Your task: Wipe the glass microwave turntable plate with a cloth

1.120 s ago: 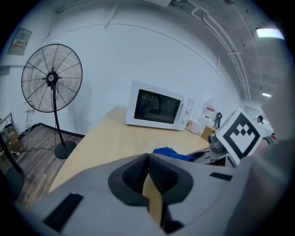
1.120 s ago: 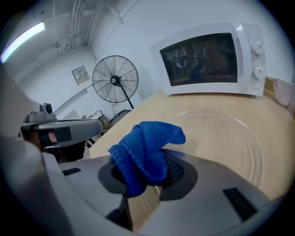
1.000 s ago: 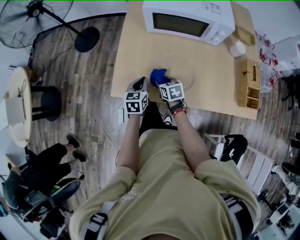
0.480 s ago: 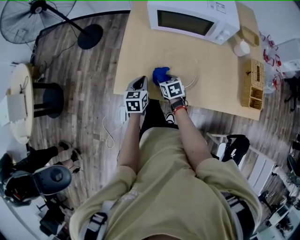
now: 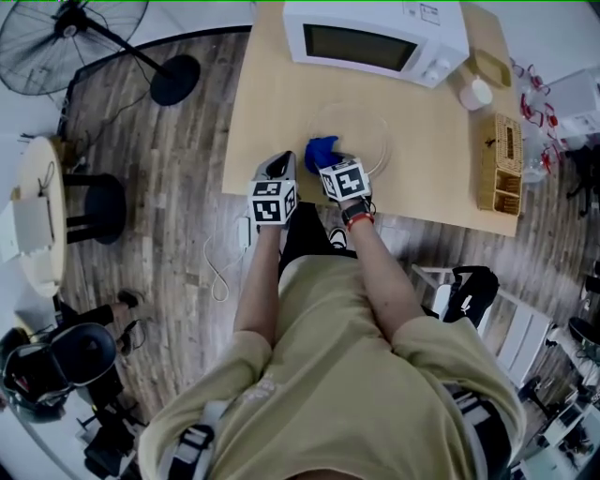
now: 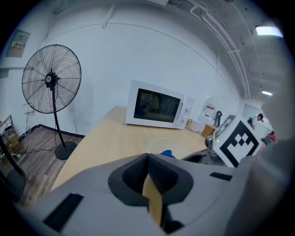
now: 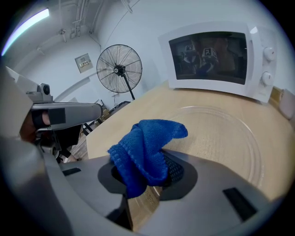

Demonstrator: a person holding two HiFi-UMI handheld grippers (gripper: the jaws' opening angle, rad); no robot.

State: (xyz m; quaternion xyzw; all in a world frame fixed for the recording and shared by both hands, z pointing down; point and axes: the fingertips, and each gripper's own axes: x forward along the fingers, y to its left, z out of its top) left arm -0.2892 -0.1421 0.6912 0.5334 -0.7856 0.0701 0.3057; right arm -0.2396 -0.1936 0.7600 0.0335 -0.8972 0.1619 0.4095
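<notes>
Right gripper view showed the right gripper (image 7: pixel 150 182) clamping the blue cloth (image 7: pixel 145 147) at the glass turntable plate (image 7: pixel 230 138) rim for wiping; left gripper (image 6: pixel 148 167) closed, empty.

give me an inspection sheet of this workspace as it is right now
Surface: light wooden table, plain top.
Job's things: round clear glass turntable plate flat before the white microwave; blue knitted cloth at its near-left edge.
Clutter: woven basket, white cup at the table's right end.
Grippers: left gripper shut, empty; right gripper shut on the cloth.
Cables: white cable on the floor.
Surroundings: black pedestal fan, wood-plank floor.
</notes>
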